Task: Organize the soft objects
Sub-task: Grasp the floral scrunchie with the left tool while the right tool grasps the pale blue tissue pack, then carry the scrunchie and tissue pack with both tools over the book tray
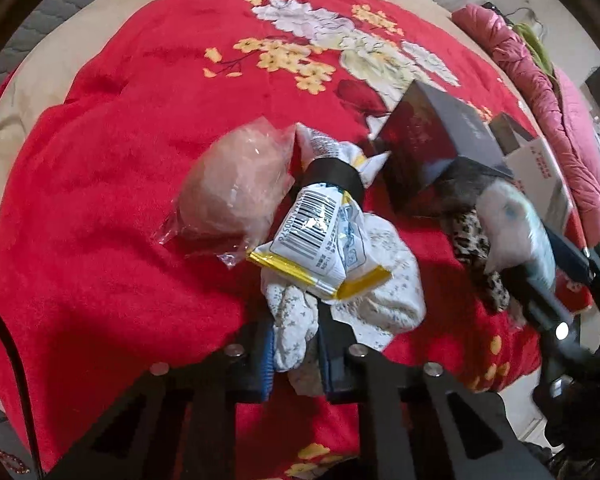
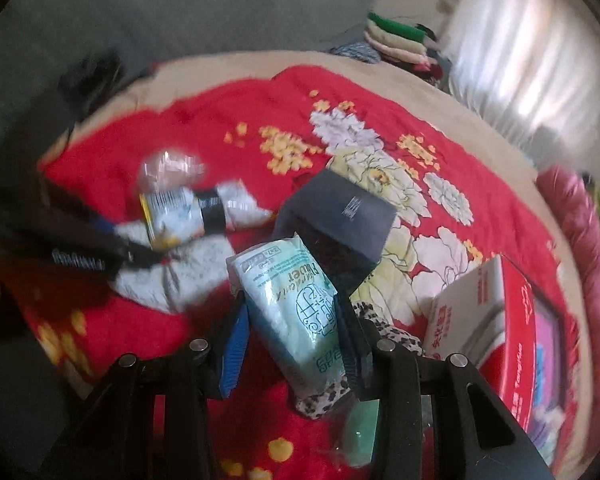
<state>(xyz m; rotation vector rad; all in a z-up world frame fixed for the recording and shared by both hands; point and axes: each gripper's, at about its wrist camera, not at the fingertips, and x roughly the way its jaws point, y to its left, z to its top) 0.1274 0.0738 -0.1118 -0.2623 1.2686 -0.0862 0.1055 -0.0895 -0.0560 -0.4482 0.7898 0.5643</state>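
**Both grippers loaded over the red floral blanket**

The right wrist view is smeared, so the left gripper (image 2: 140, 254) there is only a dark streak at the left edge, and print on the packets cannot be read. In the left wrist view the right gripper (image 1: 512, 268) is cut by the frame's right side.

The left gripper (image 1: 296, 344) has its jaws clamped on a white speckled soft cloth (image 1: 380, 300), which bunches up between the blue pads. Lying on that cloth is a white-and-yellow foil packet with a barcode and a black band (image 1: 324, 232), its long axis running away from the camera; a clear plastic bag holding a peach-coloured soft lump (image 1: 232, 196) touches its left side.

The right gripper (image 2: 292, 320) grips a pale blue-green soft tissue pack (image 2: 296, 308), long axis running away from the camera and leaning left, raised above a leopard-print cloth (image 2: 392, 332).

Just beyond stands a dark grey open cardboard box (image 2: 340, 216), tilted, blocking part of the red floral blanket (image 1: 120, 140) on the bed. A white-and-red carton (image 2: 496, 320) sits toward the bed's right edge, beside a pink quilted bundle (image 1: 540, 92).
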